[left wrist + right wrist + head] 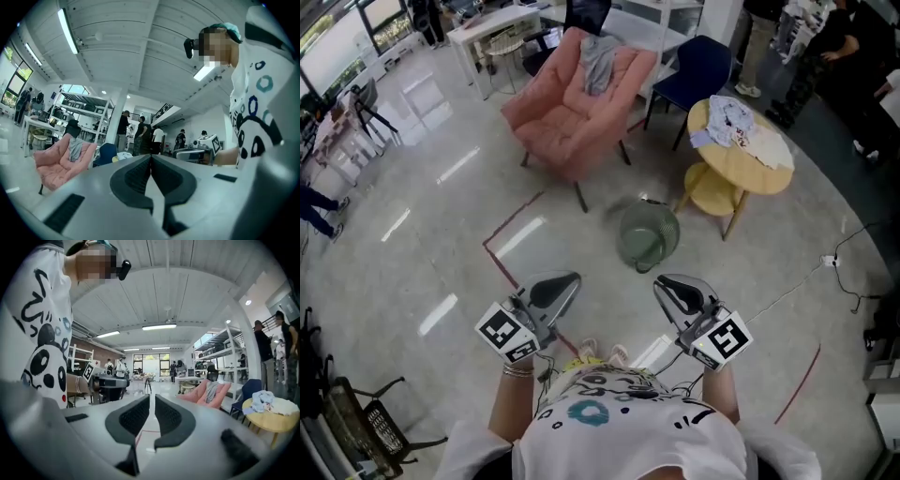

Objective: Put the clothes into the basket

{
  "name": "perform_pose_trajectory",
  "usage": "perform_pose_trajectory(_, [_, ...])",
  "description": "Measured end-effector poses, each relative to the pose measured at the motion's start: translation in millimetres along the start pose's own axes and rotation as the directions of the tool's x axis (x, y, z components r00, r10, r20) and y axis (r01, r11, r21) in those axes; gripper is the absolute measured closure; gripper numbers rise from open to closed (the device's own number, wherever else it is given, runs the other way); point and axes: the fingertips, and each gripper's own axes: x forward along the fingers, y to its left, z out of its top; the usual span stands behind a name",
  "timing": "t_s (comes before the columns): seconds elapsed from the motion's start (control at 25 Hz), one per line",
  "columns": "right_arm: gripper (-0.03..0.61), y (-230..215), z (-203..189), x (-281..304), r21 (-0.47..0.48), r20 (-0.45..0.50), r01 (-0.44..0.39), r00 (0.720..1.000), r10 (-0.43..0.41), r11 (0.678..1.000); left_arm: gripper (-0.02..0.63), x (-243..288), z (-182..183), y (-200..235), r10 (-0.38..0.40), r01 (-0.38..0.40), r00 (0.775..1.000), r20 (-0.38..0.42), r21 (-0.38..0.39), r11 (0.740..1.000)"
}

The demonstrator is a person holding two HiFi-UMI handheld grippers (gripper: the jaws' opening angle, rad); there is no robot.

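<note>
Open floor (pixel 441 187) ahead, basket (pixel 649 234) between armchair (pixel 572 117), table (pixel 761 167)

Green basket (pixel 649 234), clothes (pixel 733 122) outside it

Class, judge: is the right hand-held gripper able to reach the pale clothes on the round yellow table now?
Probably not: the right hand-held gripper sits shut near the person, and the pale clothes lie far across open floor. Nothing blocks the way.

I hold 2 grippers out ahead of my torso (pixel 628 417), both roughly level. My left gripper (pixel 565 281) is ahead and left of it, jaws pressed together on nothing. My right gripper (pixel 667 286) is ahead and right of it, jaws closed to a thin slit, empty. The tips angle inward toward each other.
</note>
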Motion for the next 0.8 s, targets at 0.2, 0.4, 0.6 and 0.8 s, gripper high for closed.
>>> perform_pose_trajectory(0.2, [0.548,5,-20,20,0.009,-0.015,-0.106,0.994,0.107,0.994,0.598,-11,-23,1,0.078,-0.078,0.996,-0.033,-0.005,0.997])
perform_pose_trajectory(0.4, [0.546,20,-18,45,0.015,-0.010,-0.217,0.976,0.217,0.976,0.598,-25,-32,14,0.155,-0.157,0.987,-0.036,-0.061,0.986])
perform_pose_trajectory(0.6, [0.546,3,-2,87,-0.021,0.006,-0.250,0.968,0.250,0.968,0.598,-27,-17,60,0.200,-0.201,0.980,-0.017,-0.041,0.979])
perform_pose_trajectory(0.8, [0.546,-11,3,141,-0.006,-0.005,-0.244,0.970,0.244,0.970,0.598,-33,-8,116,0.209,-0.210,0.977,-0.025,-0.022,0.977])
